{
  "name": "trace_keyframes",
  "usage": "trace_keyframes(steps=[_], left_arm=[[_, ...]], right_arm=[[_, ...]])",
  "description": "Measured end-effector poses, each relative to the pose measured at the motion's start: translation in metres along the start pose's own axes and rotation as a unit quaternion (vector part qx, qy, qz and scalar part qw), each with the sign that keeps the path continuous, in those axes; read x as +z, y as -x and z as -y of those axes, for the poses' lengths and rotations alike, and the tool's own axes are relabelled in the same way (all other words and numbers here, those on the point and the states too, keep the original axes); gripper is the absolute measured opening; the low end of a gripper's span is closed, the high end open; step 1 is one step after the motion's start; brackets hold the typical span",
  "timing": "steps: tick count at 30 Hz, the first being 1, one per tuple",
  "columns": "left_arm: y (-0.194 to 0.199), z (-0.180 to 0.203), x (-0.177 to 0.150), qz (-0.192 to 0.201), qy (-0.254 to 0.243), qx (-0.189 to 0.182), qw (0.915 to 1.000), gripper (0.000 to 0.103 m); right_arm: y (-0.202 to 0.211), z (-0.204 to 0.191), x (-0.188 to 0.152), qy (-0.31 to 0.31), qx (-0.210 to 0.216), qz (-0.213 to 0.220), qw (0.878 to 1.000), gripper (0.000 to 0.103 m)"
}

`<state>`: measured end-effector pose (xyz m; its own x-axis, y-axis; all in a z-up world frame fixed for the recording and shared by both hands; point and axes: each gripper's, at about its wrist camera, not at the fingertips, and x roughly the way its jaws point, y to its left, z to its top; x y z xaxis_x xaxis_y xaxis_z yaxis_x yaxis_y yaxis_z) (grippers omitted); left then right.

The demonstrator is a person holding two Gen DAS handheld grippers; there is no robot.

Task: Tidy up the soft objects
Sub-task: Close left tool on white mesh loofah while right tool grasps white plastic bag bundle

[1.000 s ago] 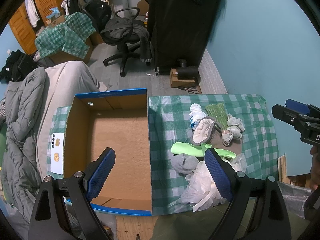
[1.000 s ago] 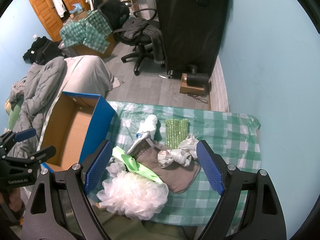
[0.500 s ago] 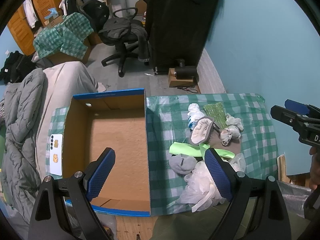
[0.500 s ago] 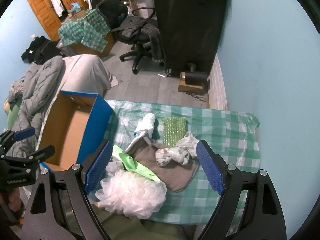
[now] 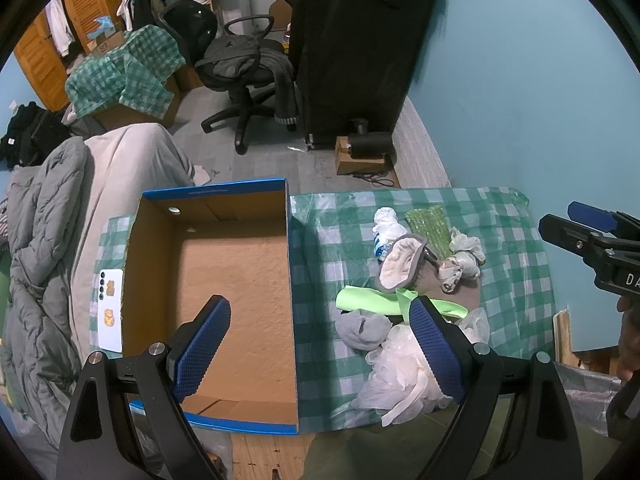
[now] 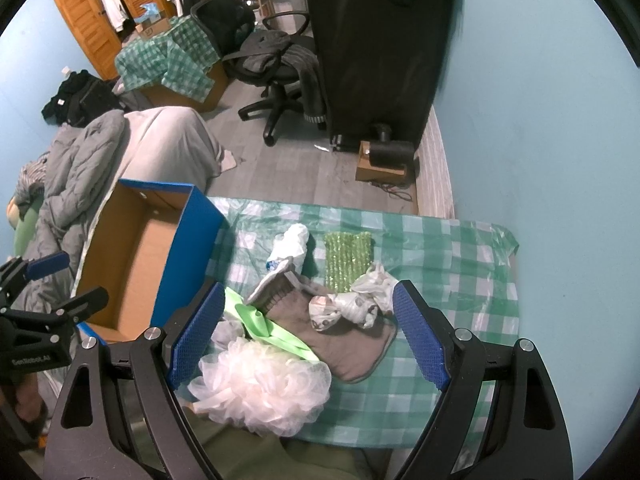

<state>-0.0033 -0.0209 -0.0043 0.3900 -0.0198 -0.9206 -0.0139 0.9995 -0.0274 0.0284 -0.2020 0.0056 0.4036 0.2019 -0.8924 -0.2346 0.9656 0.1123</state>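
An empty blue cardboard box (image 5: 224,276) stands on the left of the green checked table (image 5: 512,292); it also shows in the right wrist view (image 6: 136,264). A pile of soft things lies to its right: a white mesh bath pouf (image 6: 264,388), a grey slipper (image 6: 344,340), a lime green cloth (image 6: 264,326), a green beaded pad (image 6: 347,260), crumpled white bags (image 6: 356,302) and a grey sock (image 5: 362,328). My left gripper (image 5: 320,336) is open and empty above the box's near right wall. My right gripper (image 6: 308,330) is open and empty above the pile.
A white phone (image 5: 110,308) lies on the table left of the box. A grey duvet (image 5: 40,248) is heaped further left. An office chair (image 5: 244,76) and a black cabinet (image 5: 360,48) stand on the floor beyond. A blue wall (image 5: 520,80) runs along the right.
Both grippers have drifted slightly; the box and pile sit a little lower left in the views. Nothing was picked up or moved.
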Motion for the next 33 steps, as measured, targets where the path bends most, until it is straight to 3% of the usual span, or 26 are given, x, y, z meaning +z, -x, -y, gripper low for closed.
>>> trace_keyframes(steps=[20,33], left_arm=[[-0.040,0.036,-0.018,-0.052,-0.027,-0.034,0.9977,0.092],[-0.083,0.056,-0.047,-0.107,-0.037,-0.056,0.9920,0.092]], right_arm=[[-0.041,0.057,-0.018,-0.048,-0.022,-0.062,0.997,0.085],[-0.096,0.079,-0.028,-0.068,-0.003,-0.111,0.991,0.085]])
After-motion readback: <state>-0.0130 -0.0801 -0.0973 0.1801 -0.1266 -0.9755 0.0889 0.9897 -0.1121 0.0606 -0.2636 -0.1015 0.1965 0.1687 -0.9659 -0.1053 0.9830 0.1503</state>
